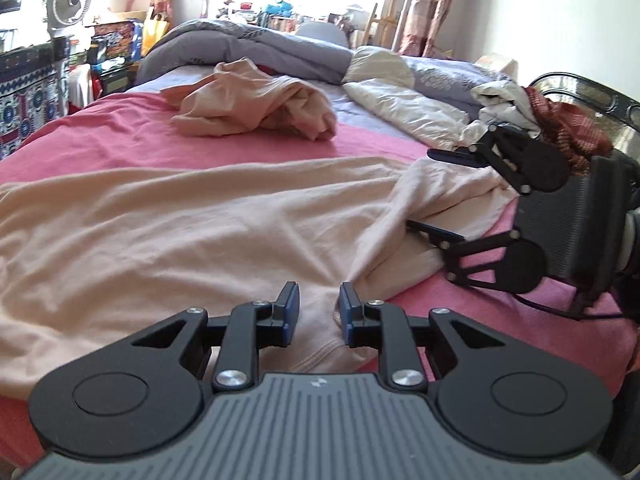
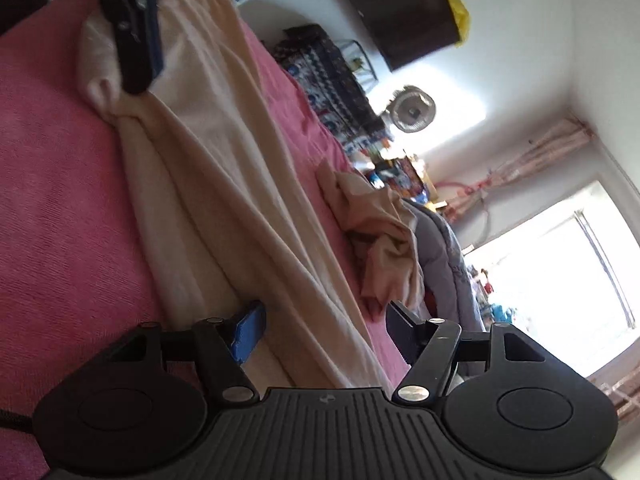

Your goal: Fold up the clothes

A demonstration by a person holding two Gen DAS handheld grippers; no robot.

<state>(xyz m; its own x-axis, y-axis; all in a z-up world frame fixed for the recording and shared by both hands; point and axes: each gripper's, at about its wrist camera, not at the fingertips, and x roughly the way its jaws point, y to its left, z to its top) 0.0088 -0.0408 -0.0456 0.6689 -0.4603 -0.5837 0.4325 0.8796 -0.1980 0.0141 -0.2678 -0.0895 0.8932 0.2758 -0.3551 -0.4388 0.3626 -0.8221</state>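
A: Where's the pale peach cotton garment (image 1: 192, 220)?
B: Spread wrinkled across the pink bedsheet (image 1: 132, 132), filling the middle of your left wrist view. In the right wrist view it runs as a diagonal band from upper left to bottom centre.
A: Your left gripper (image 1: 319, 304)?
B: Bottom centre, blue-padded fingers (image 1: 291, 300) a narrow gap apart over the garment's hemmed edge. The right pad touches a small fold; can't tell if you're pinching it.
A: Your right gripper (image 1: 432, 192)?
B: Right side of the left view, rolled sideways, jaws spread, one finger above the cloth and one at its bunched edge. Nothing clamped.
A: Other clothes?
B: A crumpled tan garment (image 1: 256, 100) lies upper centre, apart from the peach one, before a grey duvet (image 1: 248, 44).
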